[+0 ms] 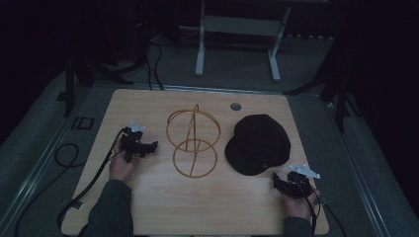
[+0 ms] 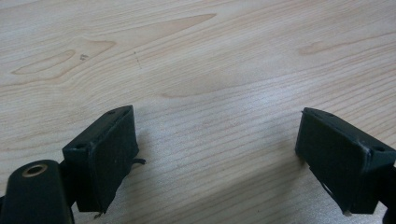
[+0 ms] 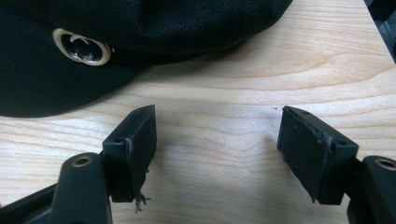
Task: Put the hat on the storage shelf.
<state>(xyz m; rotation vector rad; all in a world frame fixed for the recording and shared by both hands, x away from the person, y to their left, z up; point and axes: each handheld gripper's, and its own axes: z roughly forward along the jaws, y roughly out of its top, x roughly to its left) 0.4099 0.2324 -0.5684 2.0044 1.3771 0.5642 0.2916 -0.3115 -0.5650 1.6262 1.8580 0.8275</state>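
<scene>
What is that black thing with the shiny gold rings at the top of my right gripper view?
Observer: A black cap, lying flat on the wooden table, seen whole from the high view.
Operator: Is my gripper touching it?
Observer: No. The right gripper sits just short of the cap's near edge, jaws open with bare wood between them.
Operator: Is there anything else on the table?
Observer: Yes, a gold wire stand made of hoops, beside the cap in the middle of the table.
Operator: Where's the other gripper?
Observer: The left gripper is on the far side of the stand from the cap, open and holding nothing.
</scene>
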